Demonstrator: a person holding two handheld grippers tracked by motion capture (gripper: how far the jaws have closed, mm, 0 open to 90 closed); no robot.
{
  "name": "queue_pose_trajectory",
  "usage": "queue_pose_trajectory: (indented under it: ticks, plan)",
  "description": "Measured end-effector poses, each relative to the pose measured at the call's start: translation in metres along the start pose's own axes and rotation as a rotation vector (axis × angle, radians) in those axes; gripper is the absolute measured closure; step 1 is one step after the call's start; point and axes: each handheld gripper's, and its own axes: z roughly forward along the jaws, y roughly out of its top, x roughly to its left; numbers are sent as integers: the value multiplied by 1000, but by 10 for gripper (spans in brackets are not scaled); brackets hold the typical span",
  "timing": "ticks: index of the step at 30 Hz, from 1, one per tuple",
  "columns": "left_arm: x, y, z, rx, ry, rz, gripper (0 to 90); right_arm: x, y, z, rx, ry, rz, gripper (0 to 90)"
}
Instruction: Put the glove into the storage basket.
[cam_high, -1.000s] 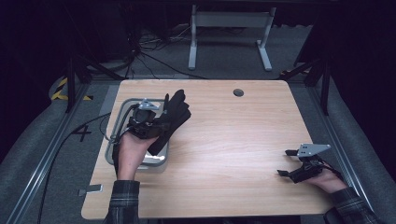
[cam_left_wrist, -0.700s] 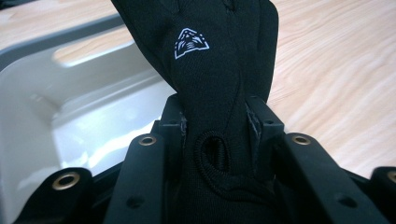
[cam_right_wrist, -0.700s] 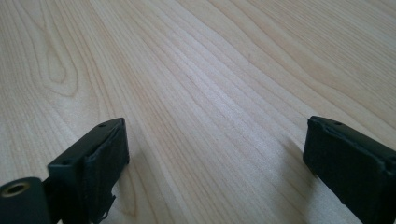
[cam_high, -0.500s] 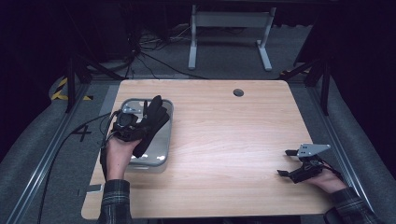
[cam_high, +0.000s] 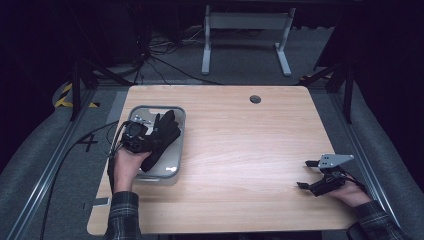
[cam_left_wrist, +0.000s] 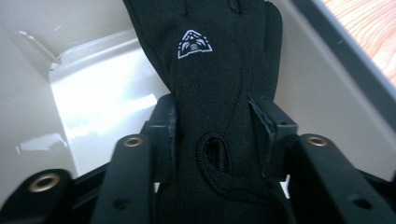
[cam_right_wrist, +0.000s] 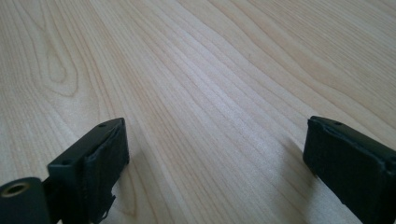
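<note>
You're lowering glove (cam_left_wrist: 212, 70) into tray (cam_high: 176, 170) at 9 o'clock; left gripper (cam_left_wrist: 212, 135) jaws just been opening, loosening around it. Keep widening; right gripper (cam_right_wrist: 215, 154) gaping, empty.

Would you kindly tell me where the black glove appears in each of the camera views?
High view: black glove at left, draped over the grey bin.
Left gripper view: centre, between the left gripper jaws, which have just been opening.
Right gripper view: not in it.
Shared landmark: the wooden table.

left gripper (cam_left_wrist: 212, 135): jaws just been opening | black glove (cam_left_wrist: 210, 70) between them | over grey bin (cam_left_wrist: 93, 84)
</note>
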Motion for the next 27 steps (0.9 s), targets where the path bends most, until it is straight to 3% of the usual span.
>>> queue_pose_trajectory:
  ticks: [3,8,16,27]
  plan:
    - [3,0,2,-9,-18,-25,381,0,0,0,0,0,0,73]
    - [0,1,1,-17,-3,-7,249,0,0,0,0,0,0,73]
    - [-17,8,-5,-58,-3,20,191,0,0,0,0,1,-1,71]
    - [-62,20,-8,-138,-56,47,174,0,0,0,2,3,-1,67]
